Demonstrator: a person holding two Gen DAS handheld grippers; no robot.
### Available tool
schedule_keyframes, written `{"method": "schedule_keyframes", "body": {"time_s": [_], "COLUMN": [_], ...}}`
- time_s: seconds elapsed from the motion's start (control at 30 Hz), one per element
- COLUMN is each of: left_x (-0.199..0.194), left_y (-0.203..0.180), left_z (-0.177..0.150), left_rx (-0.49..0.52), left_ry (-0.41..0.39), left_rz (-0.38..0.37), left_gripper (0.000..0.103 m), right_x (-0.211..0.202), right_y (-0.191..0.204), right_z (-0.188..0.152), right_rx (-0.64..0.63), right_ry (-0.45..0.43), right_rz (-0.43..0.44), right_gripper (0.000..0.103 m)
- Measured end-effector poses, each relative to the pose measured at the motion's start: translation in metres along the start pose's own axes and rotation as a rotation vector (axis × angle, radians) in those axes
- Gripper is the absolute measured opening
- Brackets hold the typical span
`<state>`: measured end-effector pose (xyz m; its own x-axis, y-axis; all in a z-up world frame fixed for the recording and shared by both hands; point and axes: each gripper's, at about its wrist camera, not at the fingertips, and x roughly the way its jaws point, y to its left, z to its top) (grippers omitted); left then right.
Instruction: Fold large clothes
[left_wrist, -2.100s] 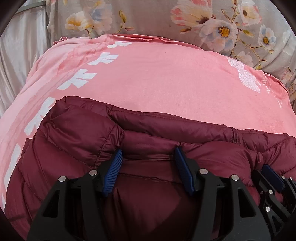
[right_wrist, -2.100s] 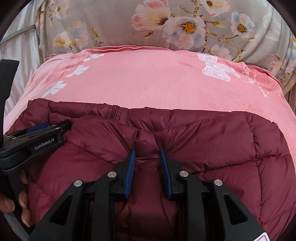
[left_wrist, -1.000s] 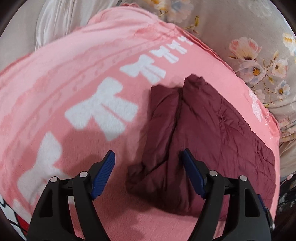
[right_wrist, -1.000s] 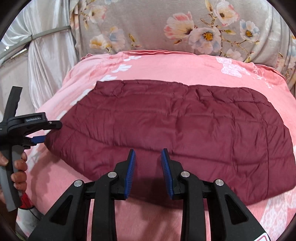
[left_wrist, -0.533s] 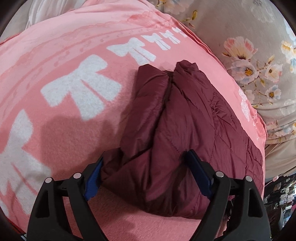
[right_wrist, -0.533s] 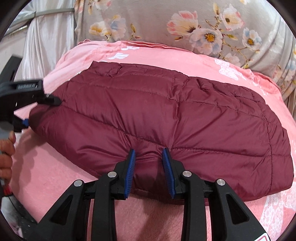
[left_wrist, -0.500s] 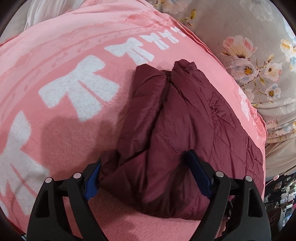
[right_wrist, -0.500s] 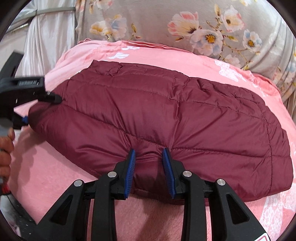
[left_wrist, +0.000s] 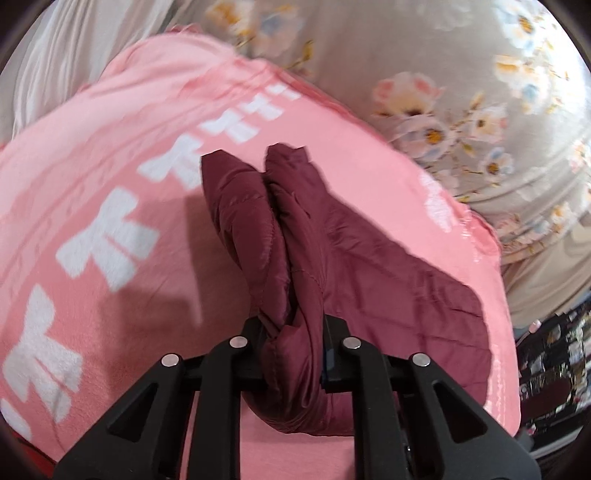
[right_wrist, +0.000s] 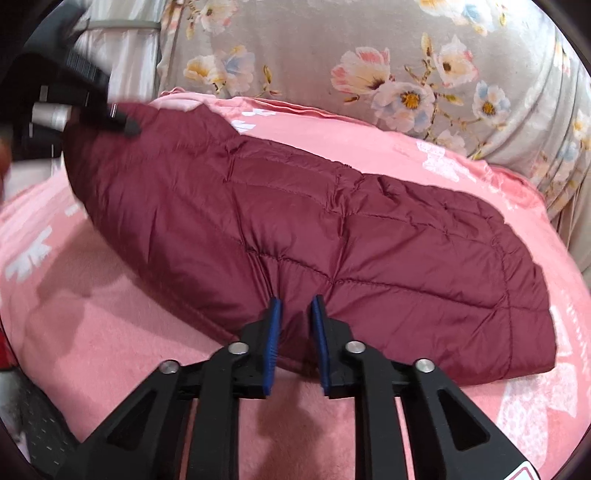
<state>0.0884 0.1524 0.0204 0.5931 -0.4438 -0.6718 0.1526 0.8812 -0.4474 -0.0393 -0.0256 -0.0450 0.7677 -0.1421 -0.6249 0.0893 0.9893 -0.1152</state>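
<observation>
A maroon quilted puffer jacket (right_wrist: 332, 229) lies folded lengthwise on a pink blanket (right_wrist: 110, 332). In the left wrist view the jacket (left_wrist: 369, 277) runs away from me. My left gripper (left_wrist: 293, 325) has its jaws closing on the near end, with bunched fabric squeezed between them and lifted off the blanket. In the right wrist view the left gripper (right_wrist: 127, 127) holds the jacket's raised left end. My right gripper (right_wrist: 296, 306) has its jaws closing on the jacket's near long edge, and the fabric puckers toward the blue pads (right_wrist: 273, 332).
The pink blanket (left_wrist: 110, 184) carries white bow prints. Grey floral fabric (right_wrist: 369, 55) rises behind it and a white curtain (right_wrist: 122, 55) hangs at the back left. Dark clutter (left_wrist: 554, 369) shows past the blanket's right edge.
The left gripper's wide jaws have shut on the jacket's end and lifted it off the blanket. The right gripper's jaws have narrowed on the near edge.
</observation>
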Motion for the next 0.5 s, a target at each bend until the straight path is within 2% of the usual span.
{"method": "schedule_keyframes", "body": {"time_s": [0.1, 0.27, 0.4, 0.5], "left_x": [-0.015, -0.031, -0.037, -0.041], "left_y": [-0.023, -0.053, -0.070, -0.084], "left_z": [0.003, 0.004, 0.003, 0.003], "left_rx": [0.047, 0.122, 0.164, 0.197], "left_ry": [-0.032, -0.060, -0.076, -0.084], "left_rz": [-0.027, -0.046, -0.047, -0.050], "left_gripper": [0.015, 0.015, 0.015, 0.015], "right_x": [-0.009, -0.024, -0.019, -0.013], "right_y": [-0.002, -0.018, -0.030, -0.025], "right_z": [-0.002, -0.002, -0.005, -0.010], "right_rx": [0.006, 0.042, 0.071, 0.047], "right_ry": [-0.022, -0.054, -0.024, -0.007], "right_rz": [-0.006, -0.041, -0.035, -0.025], "right_gripper": [0.008, 0.007, 0.003, 0.001]}}
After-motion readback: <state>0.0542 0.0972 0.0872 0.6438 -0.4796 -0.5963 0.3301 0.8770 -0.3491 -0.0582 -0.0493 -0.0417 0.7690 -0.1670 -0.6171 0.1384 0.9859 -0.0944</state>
